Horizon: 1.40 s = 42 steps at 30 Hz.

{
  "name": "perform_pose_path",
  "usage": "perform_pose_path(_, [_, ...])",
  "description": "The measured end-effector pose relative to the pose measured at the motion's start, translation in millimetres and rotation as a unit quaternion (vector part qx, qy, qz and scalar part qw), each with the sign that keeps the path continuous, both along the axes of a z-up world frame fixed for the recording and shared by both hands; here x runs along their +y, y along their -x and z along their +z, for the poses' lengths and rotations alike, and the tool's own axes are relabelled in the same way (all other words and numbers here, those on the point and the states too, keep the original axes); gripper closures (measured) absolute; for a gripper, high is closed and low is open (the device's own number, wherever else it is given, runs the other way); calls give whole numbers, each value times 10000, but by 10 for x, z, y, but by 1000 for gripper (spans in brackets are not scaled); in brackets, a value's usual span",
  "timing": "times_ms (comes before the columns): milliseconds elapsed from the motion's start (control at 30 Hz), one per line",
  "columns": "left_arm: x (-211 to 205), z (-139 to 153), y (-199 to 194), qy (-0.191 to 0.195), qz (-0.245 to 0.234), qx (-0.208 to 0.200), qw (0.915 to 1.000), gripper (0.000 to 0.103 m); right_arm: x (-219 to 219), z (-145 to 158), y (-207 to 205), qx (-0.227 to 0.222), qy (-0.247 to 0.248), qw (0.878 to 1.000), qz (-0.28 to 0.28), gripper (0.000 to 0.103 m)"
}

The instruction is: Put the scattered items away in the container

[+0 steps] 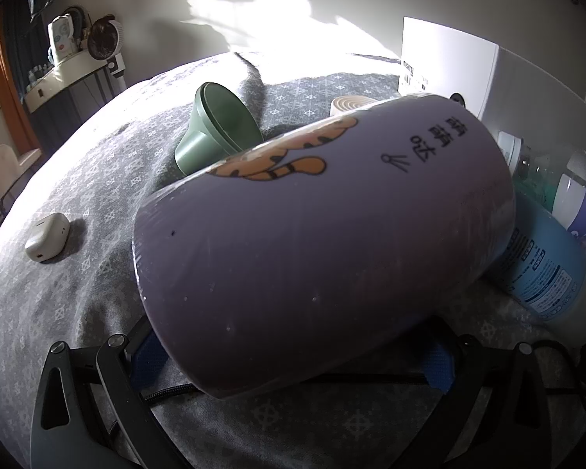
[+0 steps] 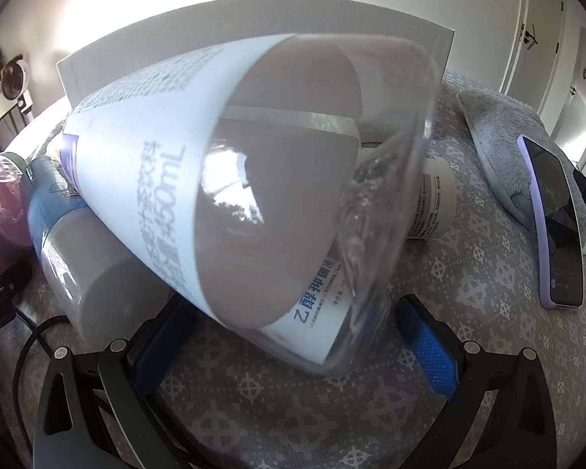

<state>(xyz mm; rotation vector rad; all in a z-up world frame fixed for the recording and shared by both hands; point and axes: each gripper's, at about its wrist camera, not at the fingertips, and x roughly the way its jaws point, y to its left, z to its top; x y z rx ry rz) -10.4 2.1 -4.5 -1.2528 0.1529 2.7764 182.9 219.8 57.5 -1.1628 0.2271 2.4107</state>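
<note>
A lavender cup [image 1: 316, 226] with an orange tiger print lies tilted between the blue pads of my left gripper [image 1: 293, 367], which is shut on its base. In the right wrist view a clear plastic bottle [image 2: 277, 179] with a white label fills the frame, and my right gripper [image 2: 293, 340] is shut on its lower end. The white box [image 1: 445, 62] stands at the back right on the grey patterned bedspread [image 1: 97, 179]; it shows as white box [image 2: 254, 23] just behind the bottle. The lavender cup [image 2: 4, 195] appears at the far left there.
A green cup [image 1: 215, 129], a white earbud case [image 1: 47, 236] and a tape roll [image 1: 347, 103] lie on the bedspread. A blue bottle [image 2: 78, 258] with a grey cap lies between the grippers. A white bottle [image 2: 433, 203], grey plush cloth [image 2: 496, 125] and phone [image 2: 554, 226] lie right.
</note>
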Motion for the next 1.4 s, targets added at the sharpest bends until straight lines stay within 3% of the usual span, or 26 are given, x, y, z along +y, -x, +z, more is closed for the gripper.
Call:
perform_pose_path(367, [-25, 15, 18, 103, -18, -18, 9999, 0, 0, 1, -4, -1, 0, 10000, -1, 0])
perform_pose_path(433, [-16, 56, -57, 249, -132, 3, 9996, 0, 0, 1, -5, -1, -1, 10000, -2, 0])
perform_pose_path(500, [30, 139, -251, 635, -400, 322, 9967, 0, 2, 2, -6, 0, -2, 10000, -2, 0])
perform_pose_path(567, [136, 228, -532, 1372, -836, 895, 9829, 0, 0, 1, -6, -1, -2, 10000, -3, 0])
perform_pose_path(633, [245, 290, -750, 2142, -1271, 1556, 9559, 0, -1, 1, -8, 4, -7, 10000, -3, 0])
perform_pose_path(700, [373, 270, -782, 2772, -1688, 1846, 9277, 0, -2, 1, -7, 3, -6, 10000, -3, 0])
perform_pose_path(767, [500, 253, -718, 3123, -2076, 1924, 9068, 0, -1, 2, -6, 4, -10, 10000, -3, 0])
perform_pose_path(833, [630, 336, -624, 3177, -2309, 2075, 8959, 0, -2, 2, -8, 5, -9, 10000, -3, 0])
perform_pose_path(867, [697, 383, -535, 3131, -2382, 2046, 8963, 0, -2, 2, -8, 5, -9, 10000, -3, 0])
perform_pose_path(967, [858, 360, -208, 2992, -2706, 1291, 9059, 1, -3, 1, -8, 4, -10, 10000, -3, 0])
perform_pose_path(1033, [902, 215, -46, 3023, -2830, 772, 9069, 1, -4, 2, -9, 5, -9, 10000, -3, 0])
perform_pose_path(1167, [858, 135, -82, 3085, -2714, 885, 9074, 12, -5, 3, -8, 9, -11, 10000, -2, 0])
perform_pose_path(1300, [730, 306, -194, 2516, -2642, 735, 9282, 13, -6, 4, -2, 7, -12, 10000, -1, 0])
perform_pose_path(1400, [678, 469, -294, 2254, -2537, 910, 9363, 13, -8, 4, -2, 7, -15, 10000, -2, 0])
